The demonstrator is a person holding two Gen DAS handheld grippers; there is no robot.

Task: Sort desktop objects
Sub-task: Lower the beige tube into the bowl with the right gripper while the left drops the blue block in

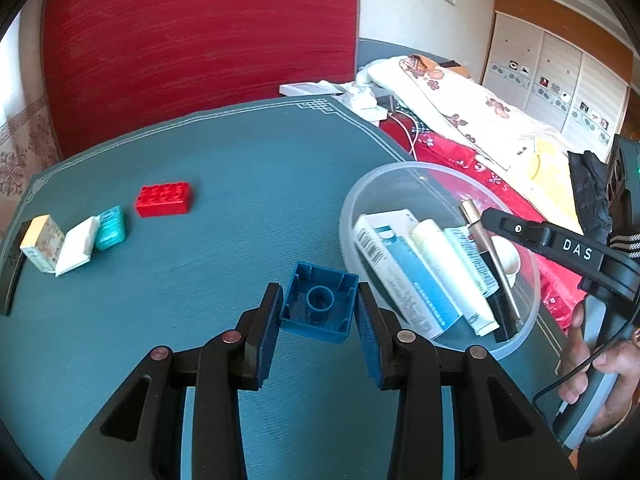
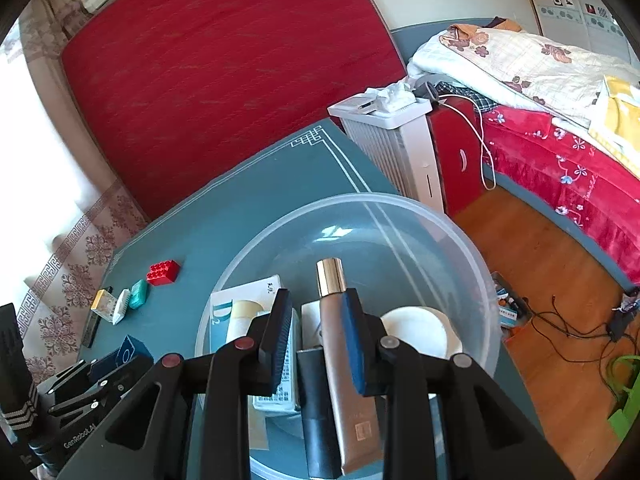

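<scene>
Teal mat covers the table [image 1: 240, 168]. Left gripper [image 1: 318, 312] holds a blue building block [image 1: 318, 304] between its pads, hollow underside facing the camera, block lifted just off the mat, near the left rim of the clear plastic bowl [image 1: 400, 172]. Pads press both side walls.

Bowl sits at right edge of table. Inside: white-and-blue carton [image 1: 400, 276], pale tube [image 1: 452, 276], small white jar [image 1: 506, 260], dark flat item, and a bronze cosmetic tube with gold cap [image 2: 340, 344].

Right gripper [image 2: 318, 344] hangs over the bowl. Bronze tube lies between its jaws, alongside the right pad; left pad stands clear of it with a visible gap. Not pinched; jaws loosened.

Far left on mat, in a row: red building block [image 1: 164, 199], teal case [image 1: 111, 227], white box [image 1: 77, 250], yellow-topped box [image 1: 42, 242]. Black strip [image 1: 10, 276] at the left edge.

Person's hand [image 1: 592, 364] grips the right gripper's handle.
</scene>
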